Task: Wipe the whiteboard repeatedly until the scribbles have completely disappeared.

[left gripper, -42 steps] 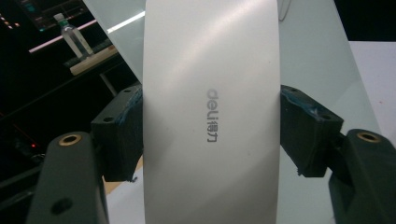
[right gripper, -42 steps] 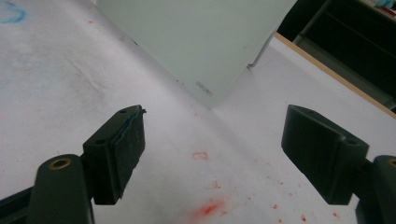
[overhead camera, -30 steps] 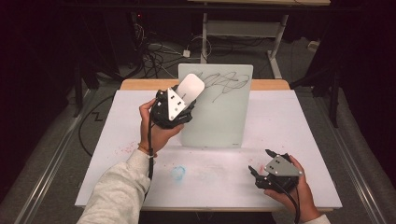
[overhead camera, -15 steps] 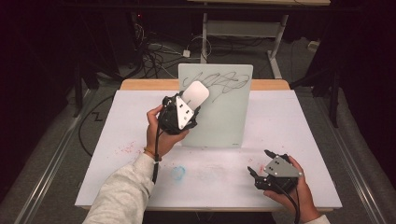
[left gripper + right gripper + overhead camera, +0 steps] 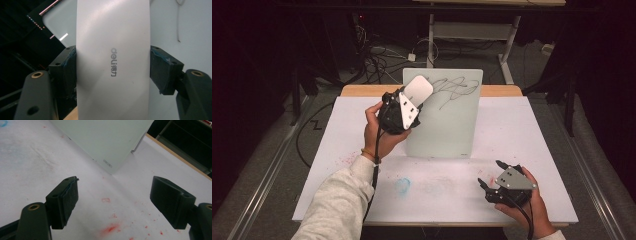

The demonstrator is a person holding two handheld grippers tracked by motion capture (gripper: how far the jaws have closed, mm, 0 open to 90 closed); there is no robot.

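Right tongs (image 5: 490, 176) sit low at the near right corner of the surface (image 5: 542, 140), jaws spread wide with nothing between them, close to the front edge. In the right gripper view the open jaws frame bare white sheet flecked with red marks (image 5: 110, 228), and the board's near corner lies just ahead. Plenty of free room to their left: a faint blue smudge (image 5: 402, 185) marks the sheet near the front edge, otherwise open sheet between the two hands. Farther in, the left tongs (image 5: 409, 102) are raised over the board's left edge, clamped on a white eraser (image 5: 418, 90); the left gripper view has both pads pressed against its long sides, grey lettering facing the camera. The eraser's top end tilts up over the board's upper left corner. Board (image 5: 452, 125) stands in the middle toward the far edge, black scribble (image 5: 454, 90) across its top, lower part clean. Wide margin on its right.
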